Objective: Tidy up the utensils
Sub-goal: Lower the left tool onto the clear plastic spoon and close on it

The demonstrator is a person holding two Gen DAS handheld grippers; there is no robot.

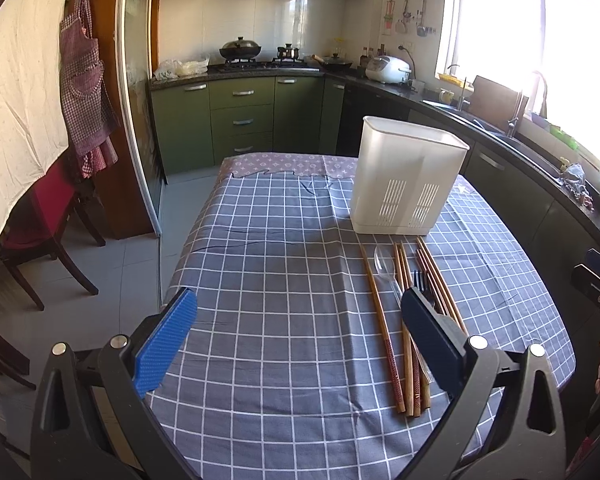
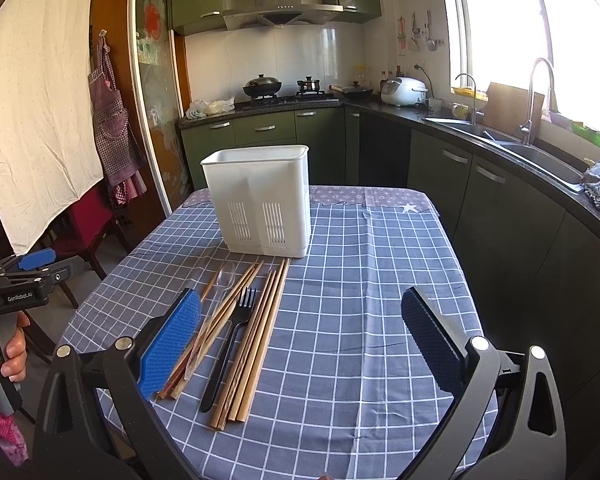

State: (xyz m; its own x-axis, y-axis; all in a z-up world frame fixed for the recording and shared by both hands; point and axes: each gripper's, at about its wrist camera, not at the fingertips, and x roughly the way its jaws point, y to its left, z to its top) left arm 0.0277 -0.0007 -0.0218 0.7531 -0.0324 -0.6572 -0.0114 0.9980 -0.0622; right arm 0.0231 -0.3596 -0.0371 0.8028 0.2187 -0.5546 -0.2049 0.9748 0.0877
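Observation:
A white slotted utensil holder (image 1: 408,178) (image 2: 260,200) stands upright on the checked tablecloth. In front of it lie several wooden chopsticks (image 1: 380,312) (image 2: 256,344), a clear plastic spoon (image 1: 383,263) (image 2: 225,278) and a black plastic fork (image 1: 422,282) (image 2: 236,332). My left gripper (image 1: 298,336) is open above the cloth, its right pad just over the utensils' near ends. My right gripper (image 2: 300,340) is open too, its left pad above the chopsticks. Neither holds anything. The left gripper also shows at the left edge of the right wrist view (image 2: 24,272), held by a hand (image 2: 12,348).
The table (image 1: 280,280) stands in a kitchen, with dark green cabinets (image 1: 240,116), a stove with pots, and a counter with a sink (image 2: 540,152) along the right. A red chair (image 1: 40,232) and a hanging apron (image 1: 86,92) are at the left.

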